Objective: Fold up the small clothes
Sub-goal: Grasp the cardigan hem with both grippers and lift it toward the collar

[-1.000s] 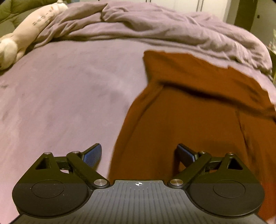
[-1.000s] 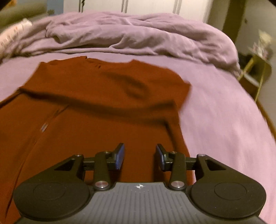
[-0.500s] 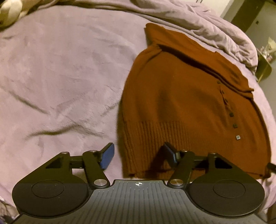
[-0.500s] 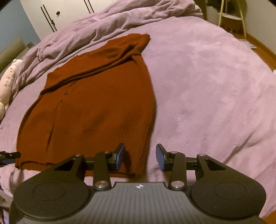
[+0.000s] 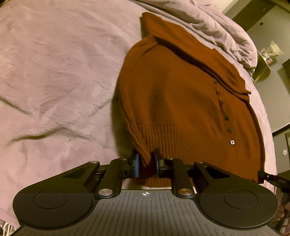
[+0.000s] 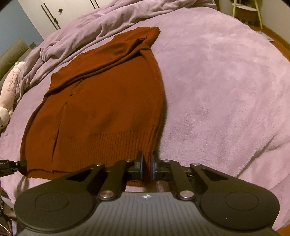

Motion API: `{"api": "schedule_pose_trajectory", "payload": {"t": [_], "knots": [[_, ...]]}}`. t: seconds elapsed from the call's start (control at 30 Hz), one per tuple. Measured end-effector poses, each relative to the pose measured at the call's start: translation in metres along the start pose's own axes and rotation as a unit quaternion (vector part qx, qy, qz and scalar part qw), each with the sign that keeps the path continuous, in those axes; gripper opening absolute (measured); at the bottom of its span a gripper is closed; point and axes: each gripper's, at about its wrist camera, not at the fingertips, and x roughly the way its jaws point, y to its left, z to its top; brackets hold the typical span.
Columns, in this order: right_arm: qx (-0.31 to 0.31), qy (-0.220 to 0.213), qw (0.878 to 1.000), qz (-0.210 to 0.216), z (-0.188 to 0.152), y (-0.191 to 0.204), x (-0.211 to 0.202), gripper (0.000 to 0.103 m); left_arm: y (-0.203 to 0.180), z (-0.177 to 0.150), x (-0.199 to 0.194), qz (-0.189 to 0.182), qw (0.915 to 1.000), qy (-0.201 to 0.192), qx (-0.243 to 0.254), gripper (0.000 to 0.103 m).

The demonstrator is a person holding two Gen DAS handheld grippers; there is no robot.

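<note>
A rust-brown knit cardigan (image 5: 181, 99) with dark buttons lies flat on the purple bed cover (image 5: 54, 72), its sleeves folded across the top. My left gripper (image 5: 146, 164) sits at the near left corner of the ribbed hem. Its jaws are closing, and a ridge of the knit is pinched between the blue pads. In the right wrist view the cardigan (image 6: 99, 109) runs away from me, and my right gripper (image 6: 147, 167) is shut on the hem's near right corner. Each view shows the other gripper's tip at the hem's opposite corner.
A rumpled purple duvet (image 6: 99, 27) is heaped along the far side of the bed. A pale plush toy (image 6: 9, 94) lies at the far left. A gold side table (image 5: 262, 69) stands beyond the bed's right edge, with white wardrobe doors (image 6: 63, 10) behind.
Both grippers tipped down and came to the hem's near corners. The left jaws went from wide open to pinching the knit; the right jaws closed on the other corner.
</note>
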Motion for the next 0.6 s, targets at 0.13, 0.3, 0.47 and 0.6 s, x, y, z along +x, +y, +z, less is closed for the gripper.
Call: {"api": "schedule_pose_trajectory", "payload": {"t": [0.13, 0.3, 0.47, 0.6], "knots": [[0.006, 0.018, 1.0, 0.005, 0.002, -0.001, 0.002, 0.011, -0.002, 0.003, 0.004, 0.001, 0.9999, 0.01, 0.01, 0.035], [-0.01, 0.032, 0.999, 0.005, 0.004, 0.002, 0.007, 0.011, -0.002, 0.006, 0.012, -0.012, 0.9994, 0.03, 0.009, 0.03], [-0.005, 0.051, 0.998, 0.033, 0.01, -0.001, 0.011, 0.007, -0.006, 0.012, 0.009, -0.028, 0.9986, 0.038, 0.024, 0.011], [0.037, 0.044, 0.994, 0.094, 0.025, -0.006, 0.004, 0.006, -0.009, 0.033, -0.014, -0.084, 0.9964, 0.004, 0.01, 0.009]]}}
